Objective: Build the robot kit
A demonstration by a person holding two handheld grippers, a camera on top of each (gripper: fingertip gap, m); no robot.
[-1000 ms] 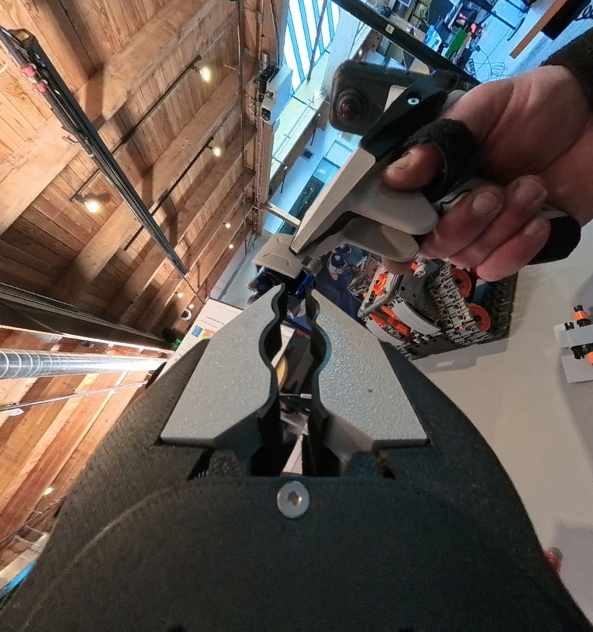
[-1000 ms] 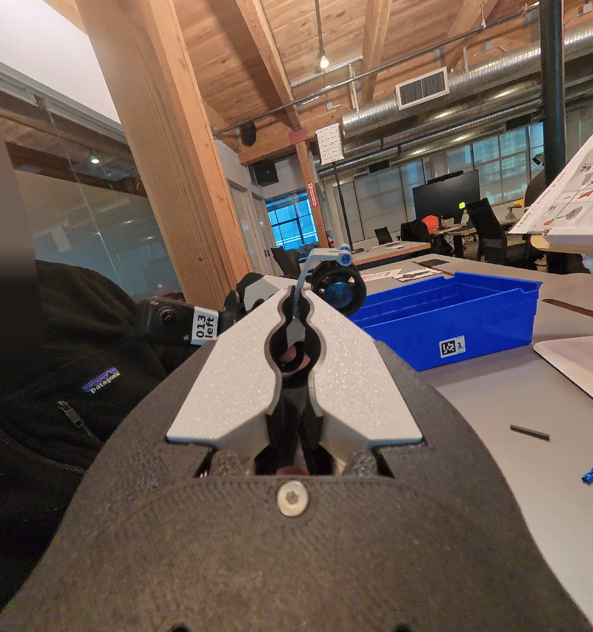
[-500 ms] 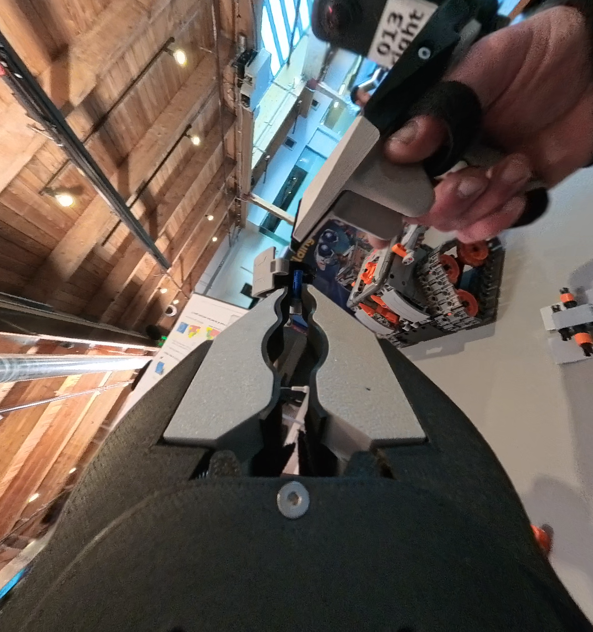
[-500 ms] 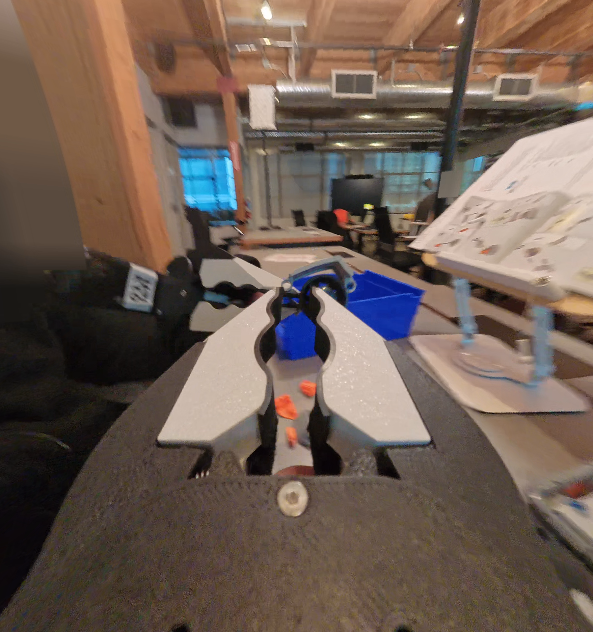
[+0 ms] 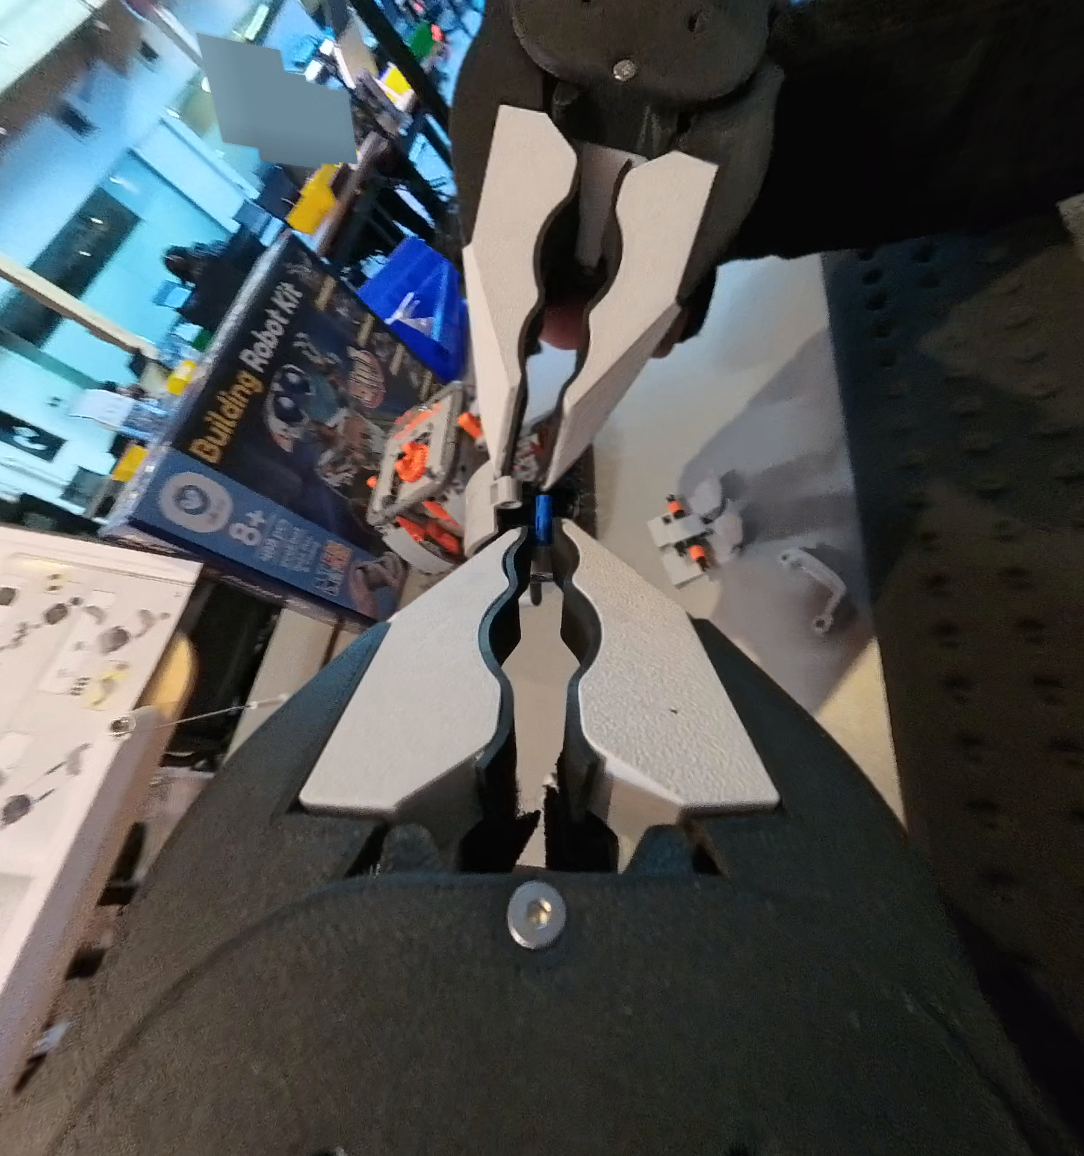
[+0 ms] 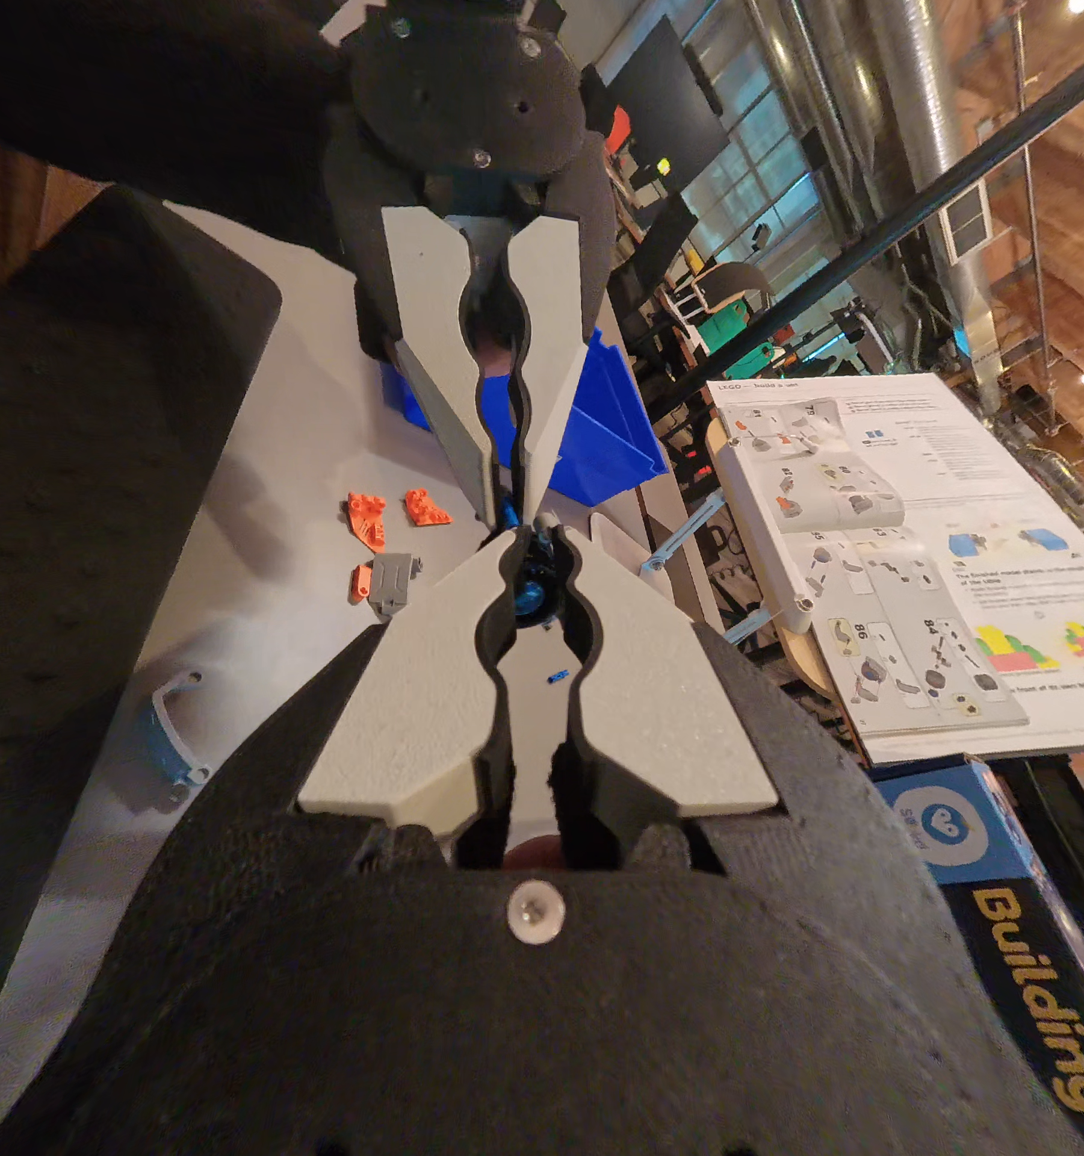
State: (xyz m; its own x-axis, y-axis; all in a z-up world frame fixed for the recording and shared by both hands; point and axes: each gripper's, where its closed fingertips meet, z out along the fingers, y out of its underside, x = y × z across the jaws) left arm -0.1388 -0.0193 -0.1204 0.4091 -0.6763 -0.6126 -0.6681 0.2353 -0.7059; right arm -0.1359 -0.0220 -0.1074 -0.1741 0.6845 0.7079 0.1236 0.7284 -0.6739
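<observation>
On my left feed, the left gripper (image 5: 540,545) is pinched almost fully closed on a small blue pin (image 5: 544,518), which stands out past its tips. A second ago this gripper looked up at the ceiling beams and saw the other one from the side. Now the two have swung round to meet tip to tip above the table (image 5: 770,400).

The right gripper (image 5: 522,470) comes in from the top of that view. Its jaws are drawn in on a grey piece (image 5: 488,505) that sits just beside the pin, and I cannot tell whether the two touch. On my right feed a black and blue wheel part (image 6: 530,591) fills the hollow between that gripper's fingers.

Below the tips, the table holds:
- orange pieces (image 6: 367,519)
- a grey block (image 6: 392,582)
- a loose blue peg (image 6: 558,677)
- a curved pale part (image 5: 820,591)
- a small grey and orange assembly (image 5: 683,544)

Further off are a tracked model (image 5: 423,463), the kit box (image 5: 264,450), a blue bin (image 6: 608,438) and an open booklet on a stand (image 6: 902,563)
</observation>
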